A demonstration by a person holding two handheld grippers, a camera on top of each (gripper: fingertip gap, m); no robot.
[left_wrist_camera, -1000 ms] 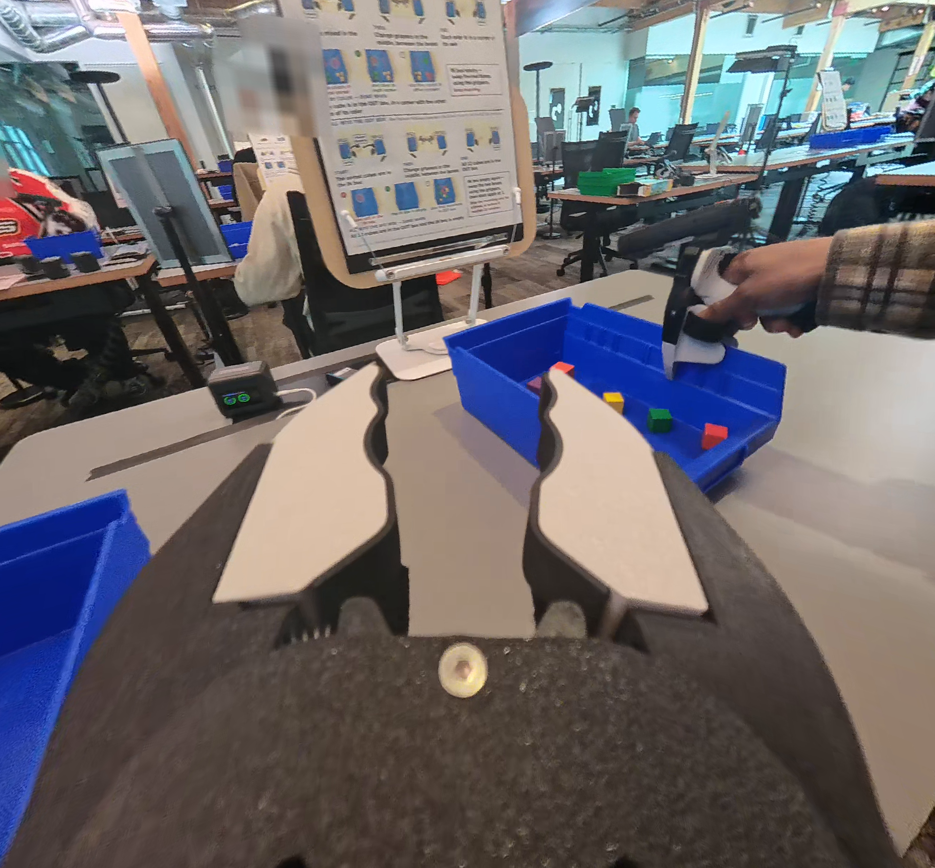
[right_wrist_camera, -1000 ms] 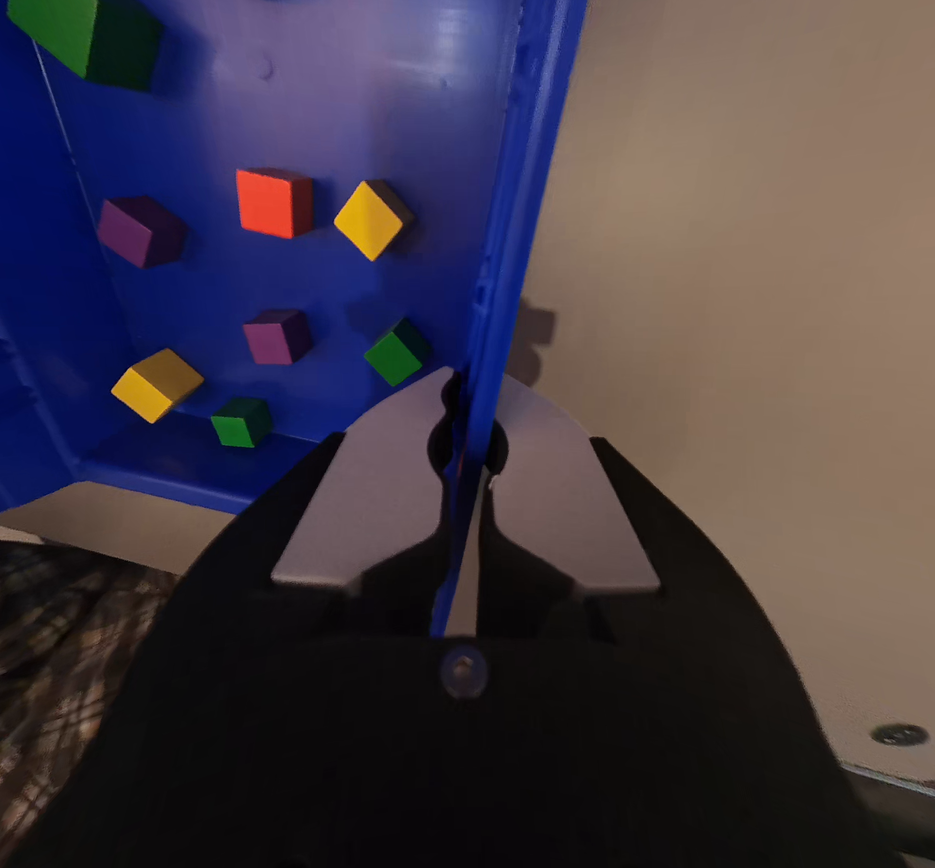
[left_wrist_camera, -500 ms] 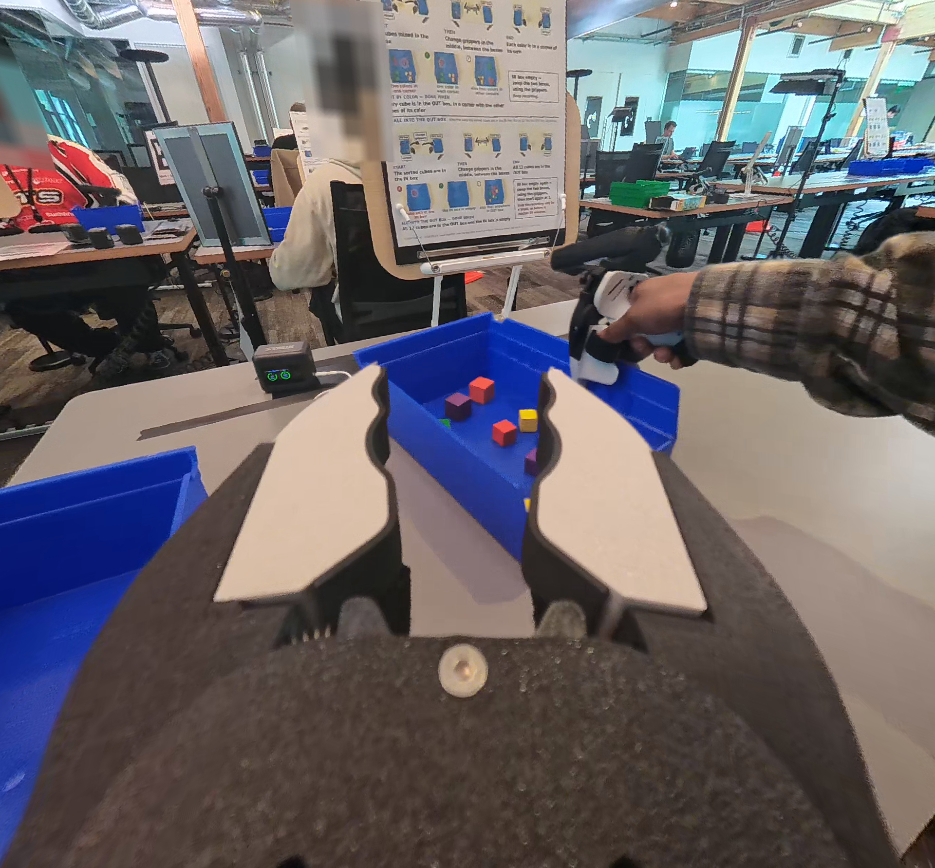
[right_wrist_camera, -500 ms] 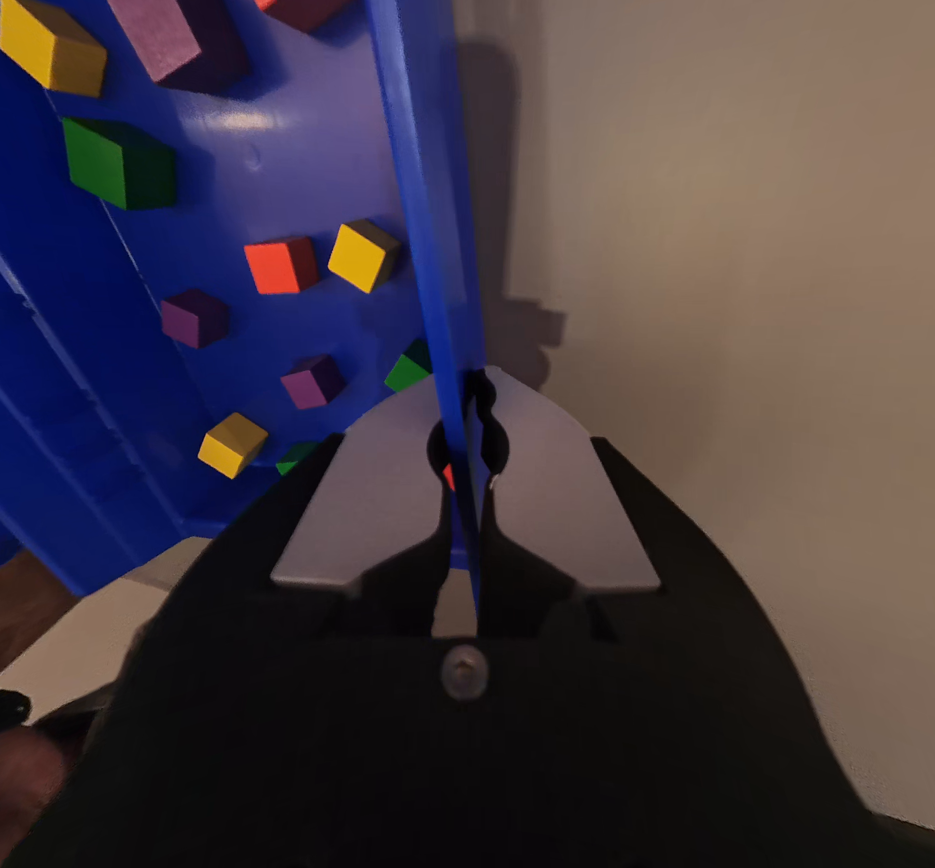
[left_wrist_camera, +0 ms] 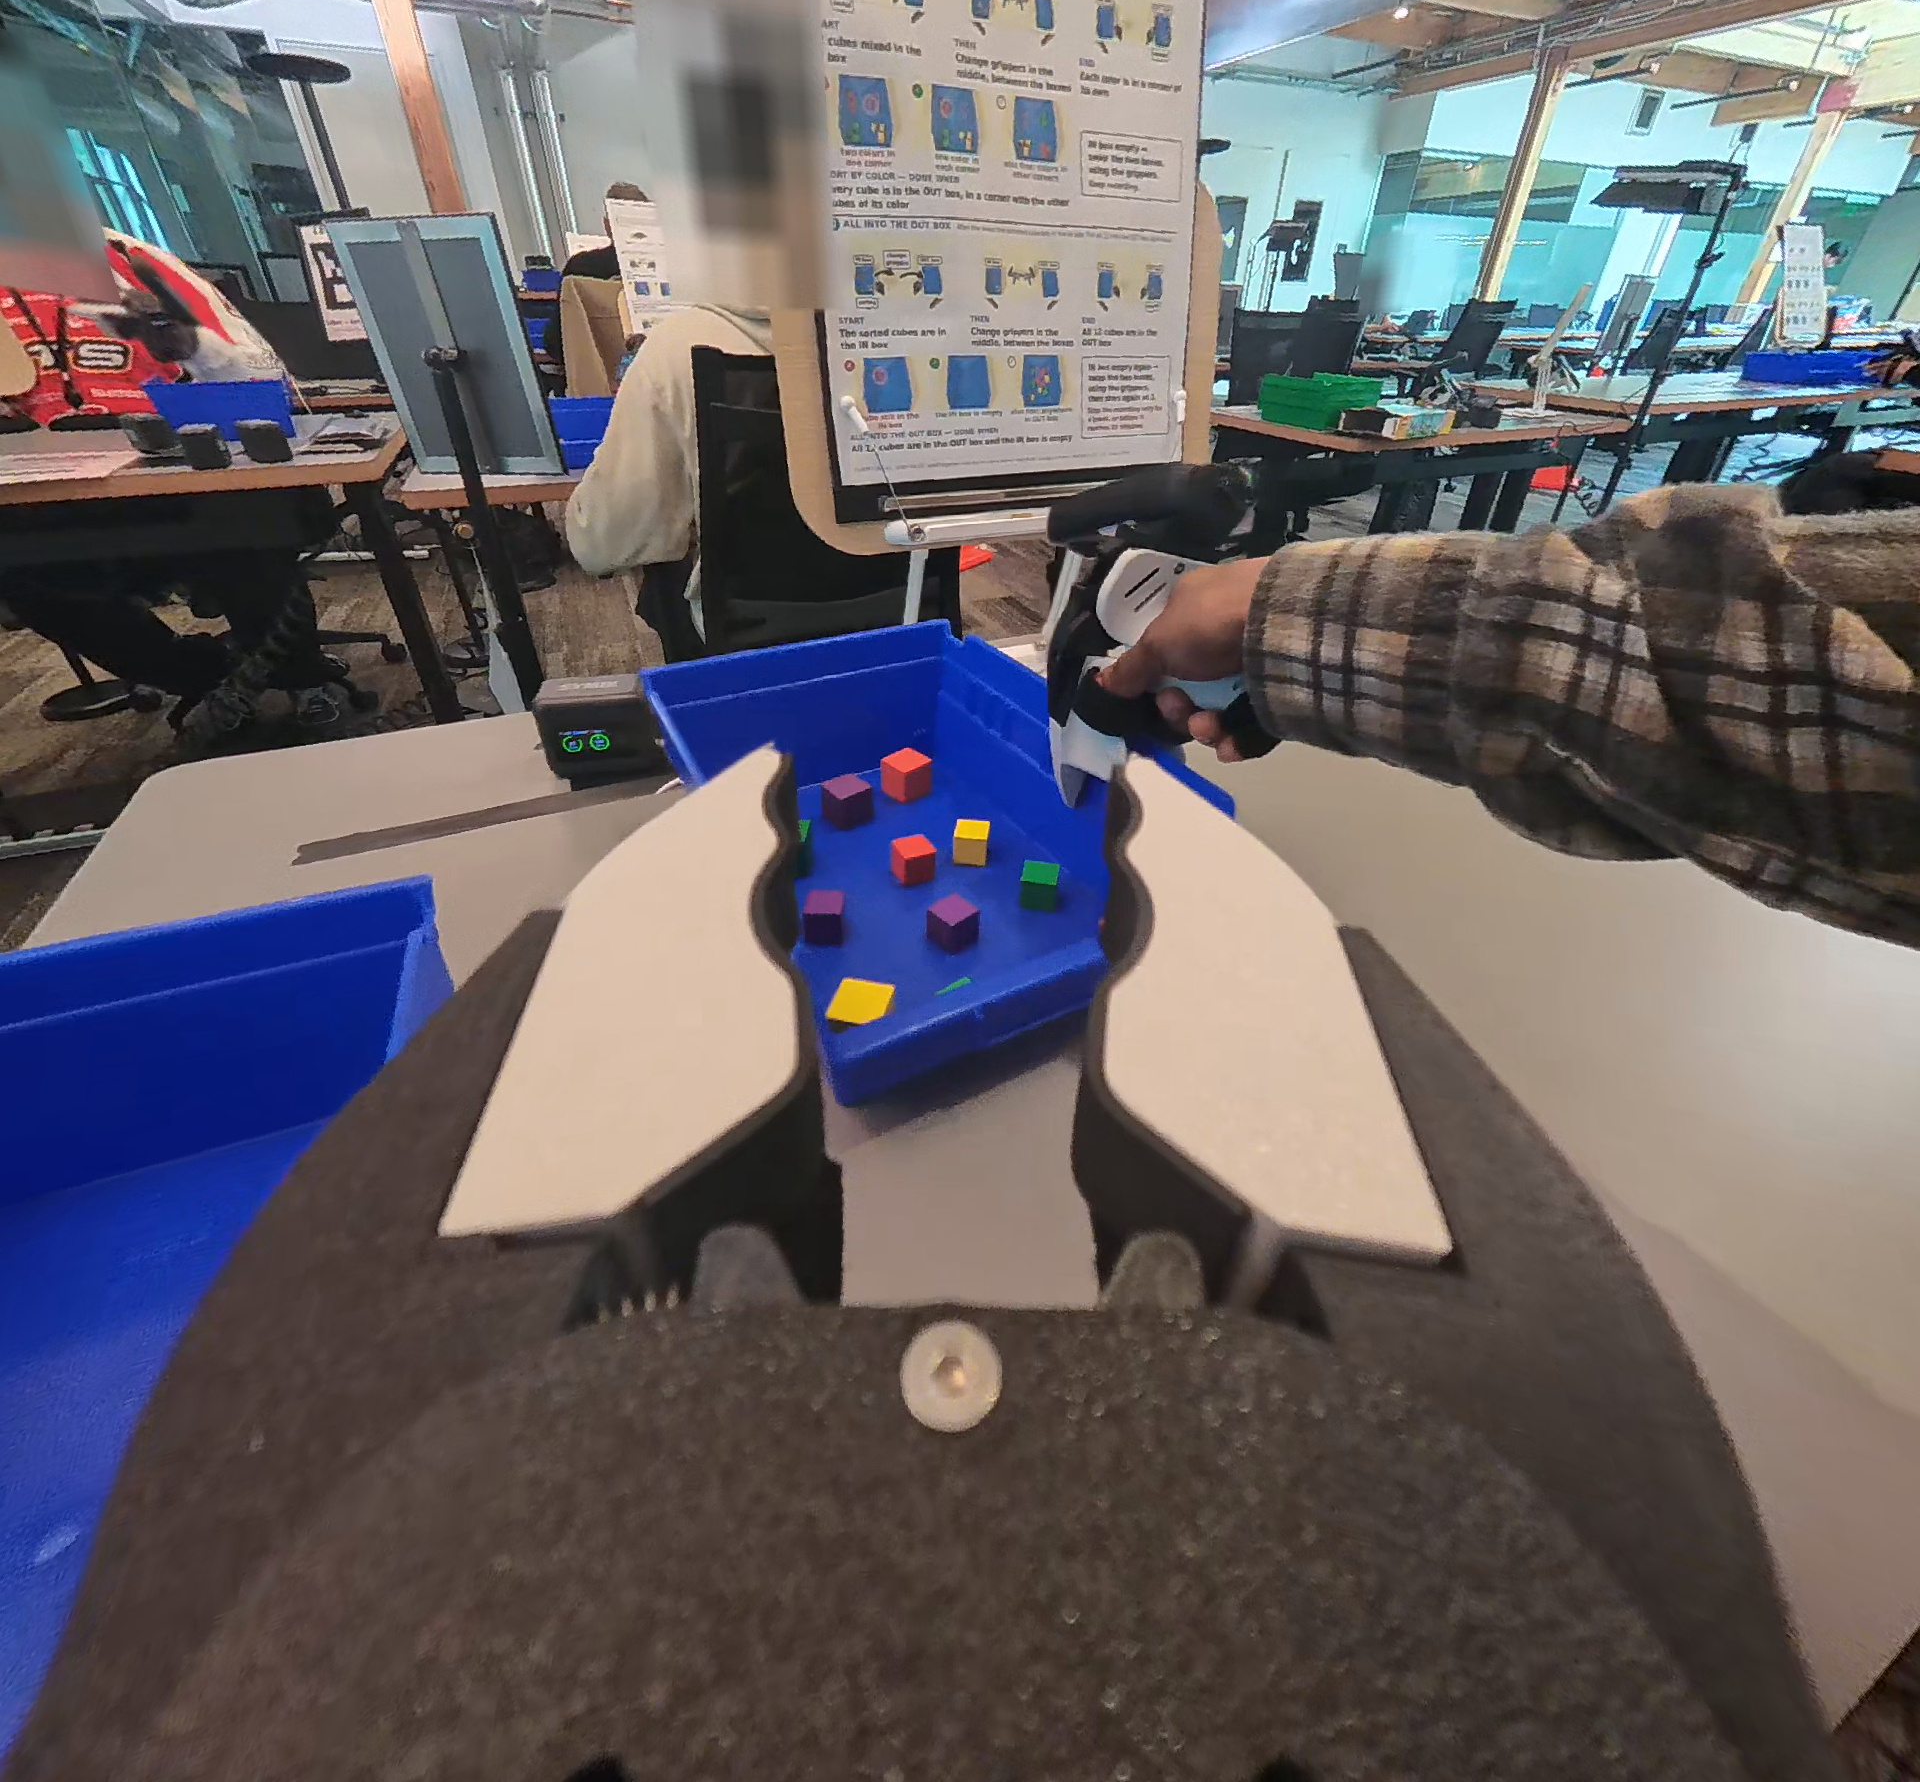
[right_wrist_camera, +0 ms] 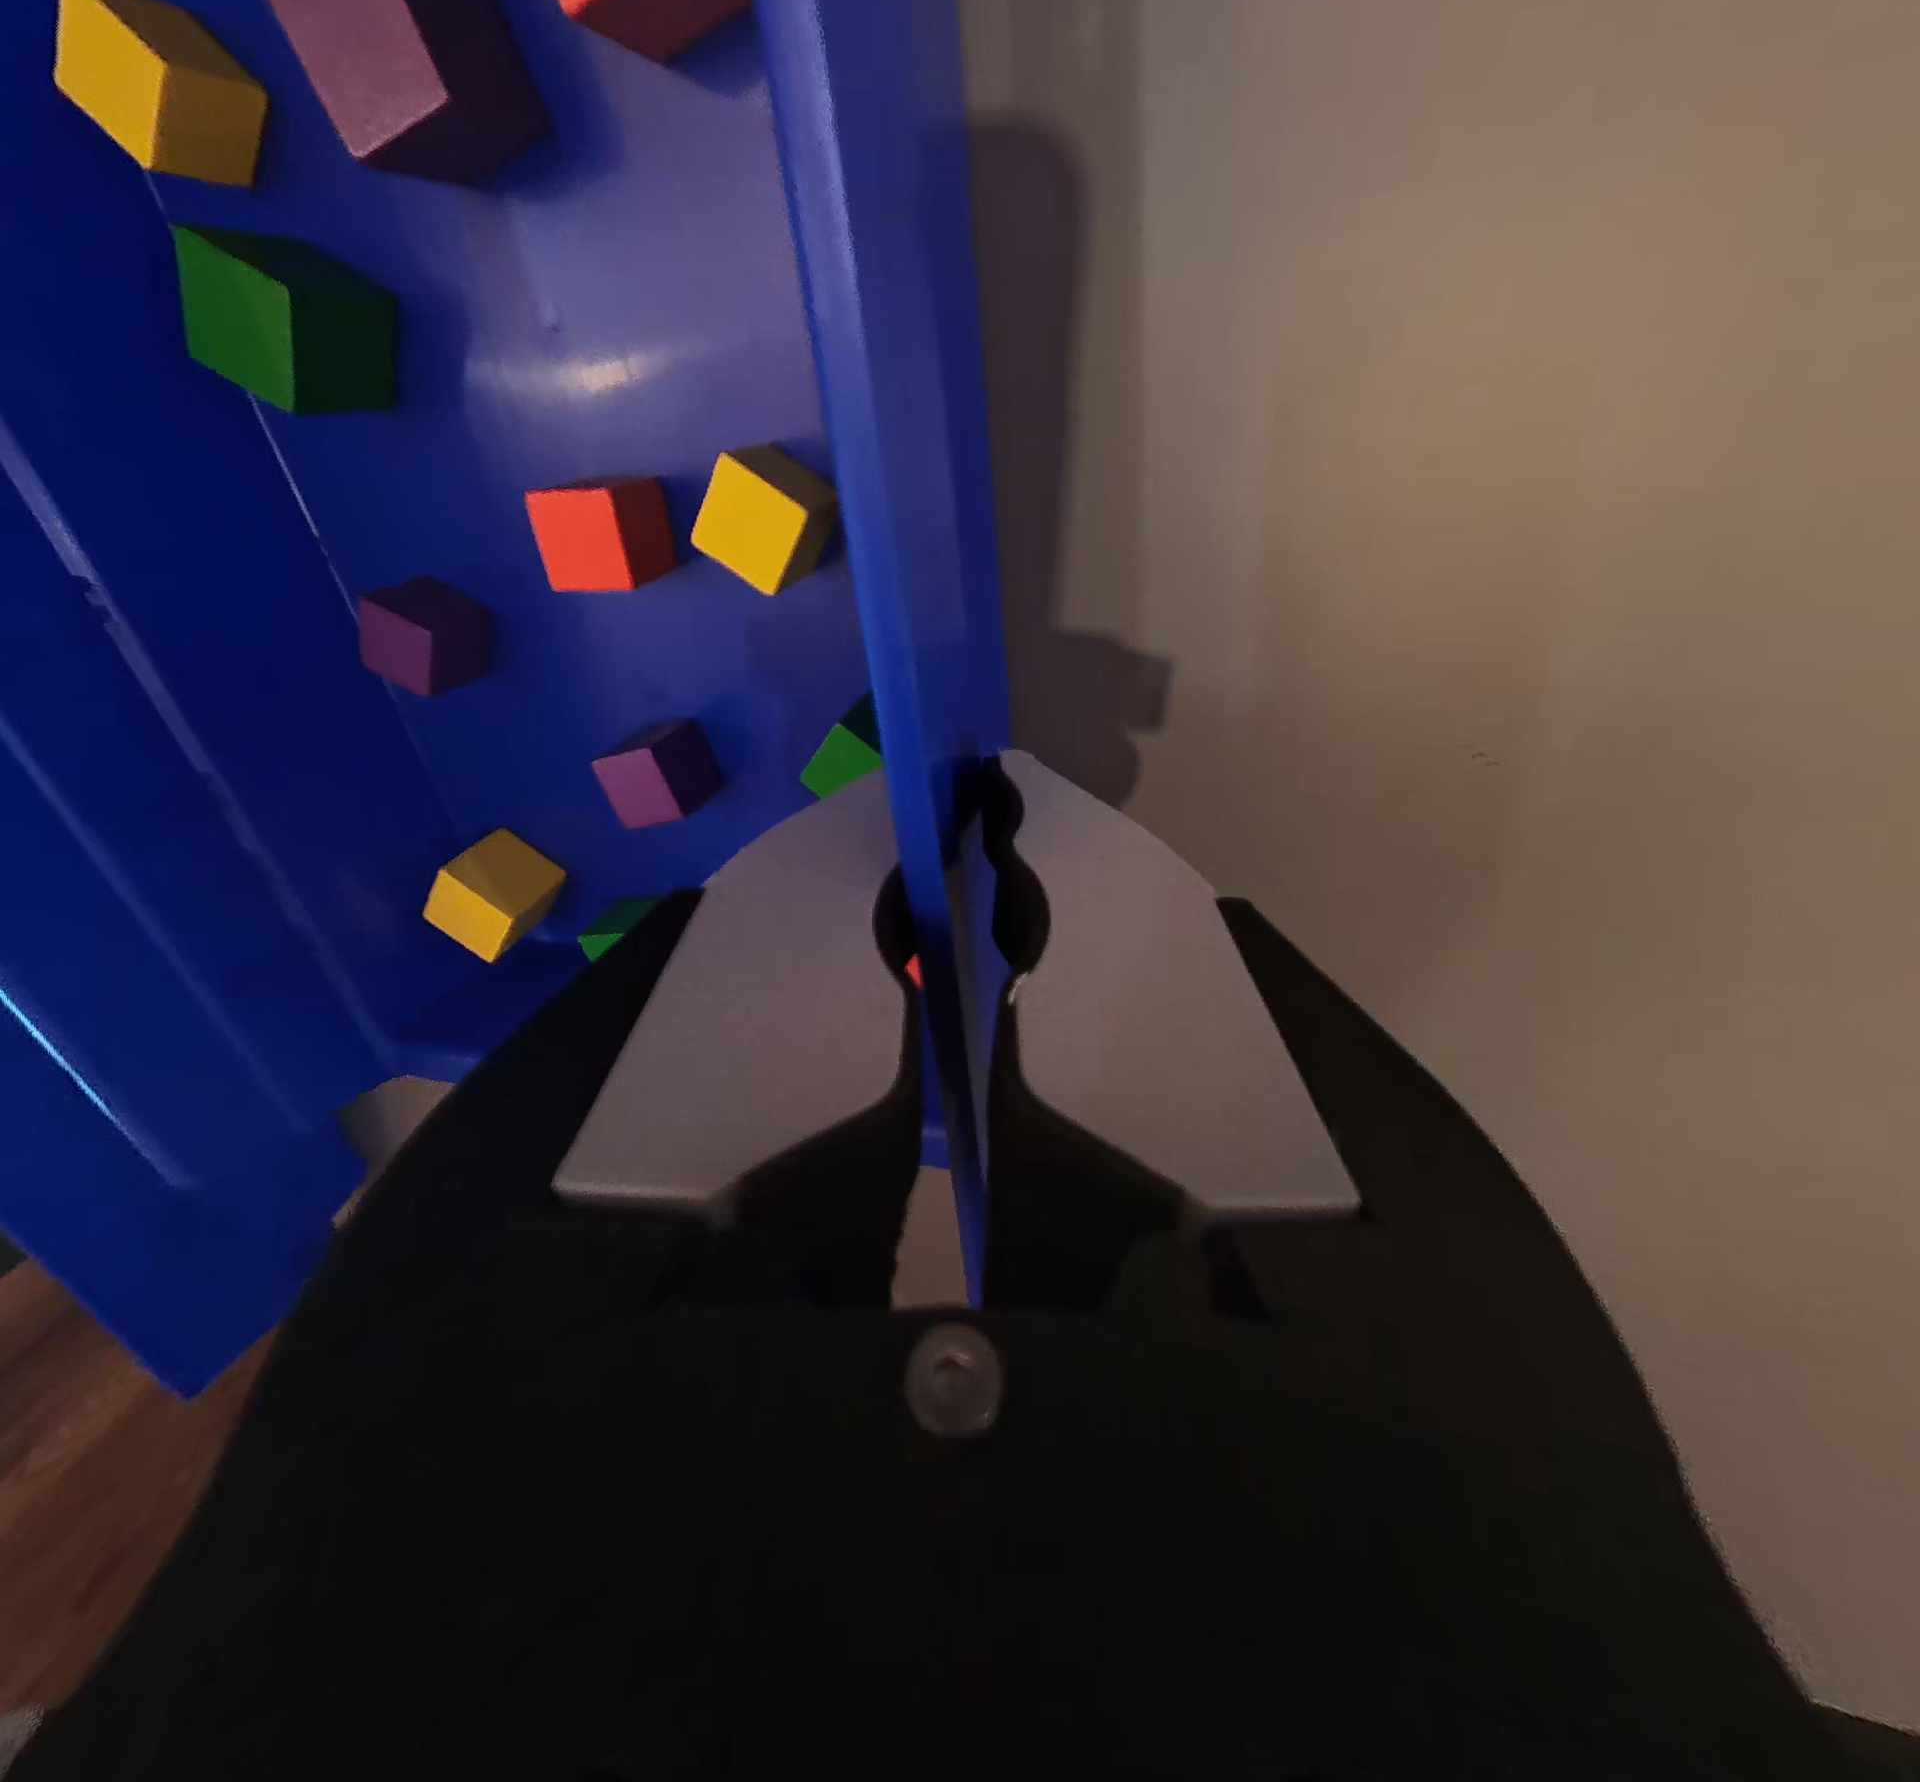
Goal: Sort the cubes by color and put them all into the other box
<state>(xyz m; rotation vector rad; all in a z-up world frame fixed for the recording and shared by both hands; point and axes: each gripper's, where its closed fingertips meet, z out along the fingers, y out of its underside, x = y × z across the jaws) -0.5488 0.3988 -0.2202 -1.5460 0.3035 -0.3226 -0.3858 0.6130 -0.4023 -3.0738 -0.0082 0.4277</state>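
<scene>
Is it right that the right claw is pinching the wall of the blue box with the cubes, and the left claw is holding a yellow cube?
Not quite. The right claw is pinching the wall of the blue box with the cubes, but the left claw holds nothing. The left wrist view shows its fingers spread apart and empty, with the yellow cube lying on the box floor beyond them.

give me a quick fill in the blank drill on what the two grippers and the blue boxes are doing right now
1. The right gripper is shut on the side ____ of the box of cubes.
2. The left gripper is ____ and holds nothing.
3. The cube nearest the box's front edge in the left wrist view, the yellow cube, is ____ in colour.
4. The other blue box lies to the ____ of the left gripper.

Missing words: wall; open; yellow; left
</scene>
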